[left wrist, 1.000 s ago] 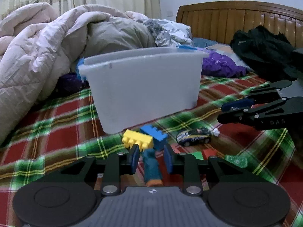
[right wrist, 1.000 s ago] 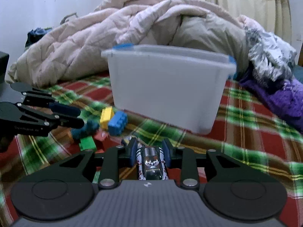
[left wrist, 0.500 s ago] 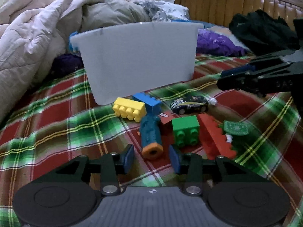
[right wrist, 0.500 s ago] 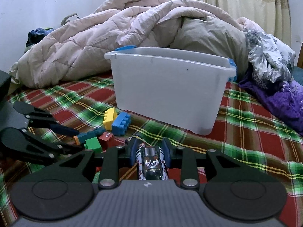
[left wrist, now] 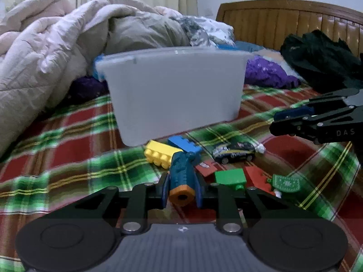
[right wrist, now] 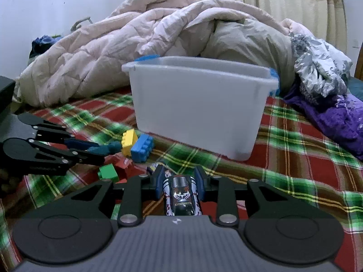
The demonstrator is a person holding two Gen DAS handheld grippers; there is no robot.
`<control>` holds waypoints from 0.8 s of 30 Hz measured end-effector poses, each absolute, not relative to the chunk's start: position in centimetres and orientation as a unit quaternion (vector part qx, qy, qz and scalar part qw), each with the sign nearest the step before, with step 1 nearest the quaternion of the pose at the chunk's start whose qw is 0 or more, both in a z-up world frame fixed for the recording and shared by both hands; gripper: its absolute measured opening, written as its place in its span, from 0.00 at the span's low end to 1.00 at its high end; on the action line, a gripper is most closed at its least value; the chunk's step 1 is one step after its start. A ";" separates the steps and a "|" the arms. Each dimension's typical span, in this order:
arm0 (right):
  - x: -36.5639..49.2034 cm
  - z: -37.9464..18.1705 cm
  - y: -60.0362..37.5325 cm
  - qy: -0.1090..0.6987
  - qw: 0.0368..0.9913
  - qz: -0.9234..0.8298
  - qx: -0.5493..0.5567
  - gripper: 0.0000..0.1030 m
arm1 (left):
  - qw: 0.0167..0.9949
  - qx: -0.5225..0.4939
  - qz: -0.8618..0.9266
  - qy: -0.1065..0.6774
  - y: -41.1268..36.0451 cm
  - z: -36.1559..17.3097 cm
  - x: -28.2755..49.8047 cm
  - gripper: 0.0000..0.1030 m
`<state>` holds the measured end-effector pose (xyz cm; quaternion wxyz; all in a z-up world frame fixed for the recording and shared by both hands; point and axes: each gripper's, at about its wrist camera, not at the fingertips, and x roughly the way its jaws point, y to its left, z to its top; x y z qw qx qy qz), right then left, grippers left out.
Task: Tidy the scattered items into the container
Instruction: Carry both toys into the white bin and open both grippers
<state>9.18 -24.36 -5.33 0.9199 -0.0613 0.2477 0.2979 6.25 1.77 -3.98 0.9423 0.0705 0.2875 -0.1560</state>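
Plaid bedspread (left wrist: 74, 158); "DAS" on right gripper (left wrist: 275, 124)

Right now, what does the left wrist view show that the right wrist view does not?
Only the left wrist view shows the wooden headboard, the black toy car on the plaid blanket and the flat green plate. Only the right shows the white tiger-print toy car clamped in the right gripper. Both show the translucent plastic bin, yellow brick and blue brick.

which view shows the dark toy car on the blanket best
The left wrist view: the dark toy car lies side-on and unobstructed on the plaid blanket, right of the blue brick. In the right wrist view only a sliver peeks out beside the right gripper.
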 end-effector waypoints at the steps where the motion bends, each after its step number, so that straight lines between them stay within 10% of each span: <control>1: 9.1 -4.8 -24.3 0.242 0.922 0.298 -0.058 0.31 | 0.943 0.069 -0.155 0.286 2.0 -3.4 6.1 0.25; 24: 22.2 7.5 -20.7 0.223 0.938 0.262 -0.038 0.31 | 0.952 0.032 -0.133 0.275 1.6 11.6 20.3 0.35</control>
